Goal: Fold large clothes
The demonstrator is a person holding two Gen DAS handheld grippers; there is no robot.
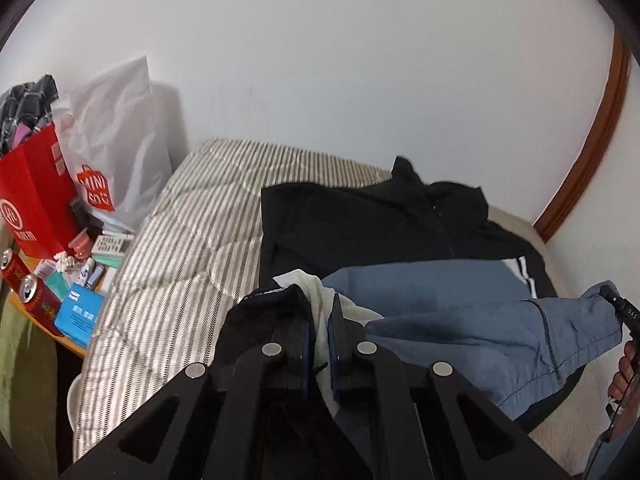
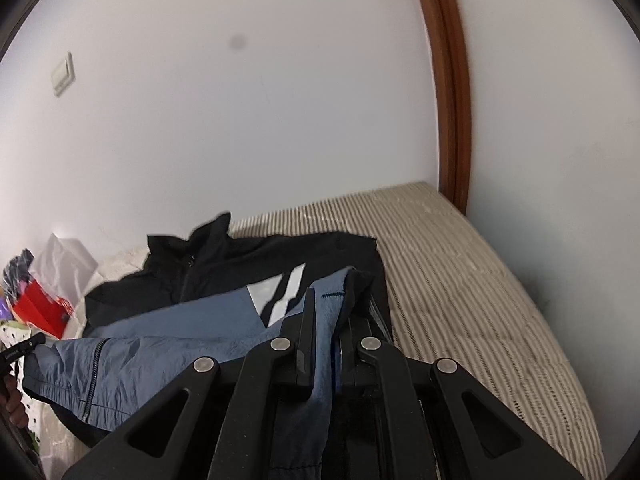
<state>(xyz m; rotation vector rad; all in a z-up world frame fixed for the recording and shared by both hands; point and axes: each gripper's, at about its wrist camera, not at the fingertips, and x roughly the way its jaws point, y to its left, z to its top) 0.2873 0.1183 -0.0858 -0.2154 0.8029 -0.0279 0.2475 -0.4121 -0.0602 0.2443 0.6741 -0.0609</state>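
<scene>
We hold the jacket point(image 1: 360, 224) over the striped bed point(image 1: 180, 248) with both grippers: our left gripper point(image 1: 320, 320) is clamped on its white lining and black hem, and our right gripper point(image 2: 324, 312) is pinched on the blue fabric at the other end of the hem. The black upper half with the collar lies flat on the bed near the wall point(image 1: 320, 60), while the blue lower part is lifted and doubled over it between our grippers. To the left a side table point(image 1: 44, 320) carries red cans point(image 1: 36, 296), a red bag point(image 1: 32, 200) and a white bag point(image 1: 116, 140).
</scene>
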